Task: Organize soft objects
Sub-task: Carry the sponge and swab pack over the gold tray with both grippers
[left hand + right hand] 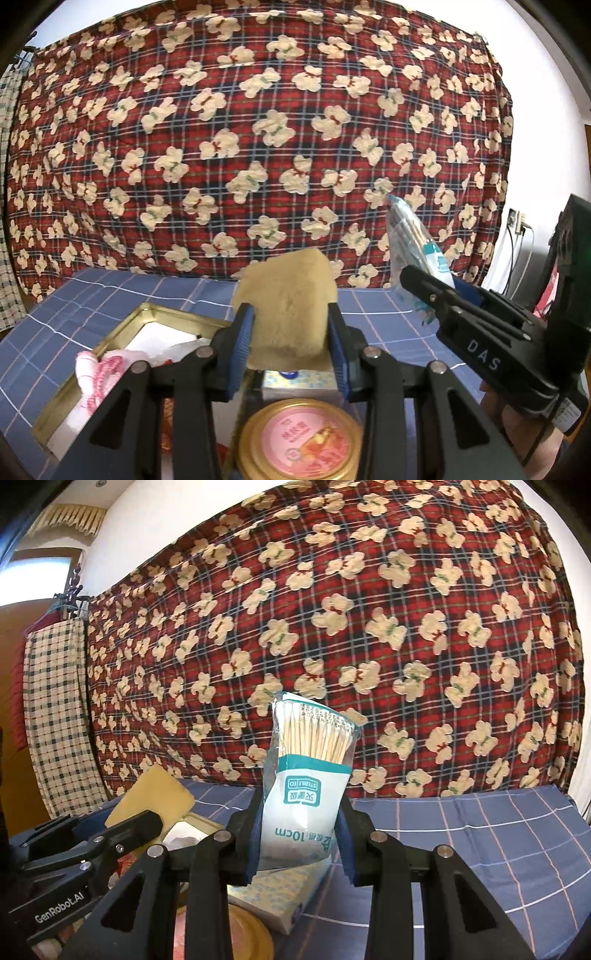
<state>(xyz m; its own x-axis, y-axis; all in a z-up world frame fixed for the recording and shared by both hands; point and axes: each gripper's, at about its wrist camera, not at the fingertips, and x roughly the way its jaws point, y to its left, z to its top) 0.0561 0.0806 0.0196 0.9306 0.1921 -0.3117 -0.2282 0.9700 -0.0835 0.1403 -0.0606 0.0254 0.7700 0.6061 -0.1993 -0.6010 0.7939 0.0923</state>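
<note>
The left gripper [291, 343] is pinching a yellow sponge [288, 306] between its blue pads [242, 347], the fingers narrowed onto its sides so that it is standing upright above the table, while the right gripper [301, 843] is clamping a bag of cotton swabs [306, 775] near its lower end, the swab tips pointing up and the loose top of the bag leaning slightly. Both things are hanging in the air over the blue checked cloth [480, 834], in front of a red bear-print blanket [258, 129]. Judging by the task, the step in hand is carrying each soft item to the gold tin [147, 312], so it is worth keeping the sponge squeezed only lightly, since it is yielding under the pads, and lowering the bag level so its slack top is not catching the tin's rim; the two grippers are working close together and should be going in one at a time. The left wrist view is showing what the other barely does: the tin's open inside with a pink and white cloth [96, 373] already lying in it, and a round pink-lidded jar [299, 443] just below the fingers. The right wrist view is giving the bag's printed face and a tissue pack [273, 897] lying beneath it.
</note>
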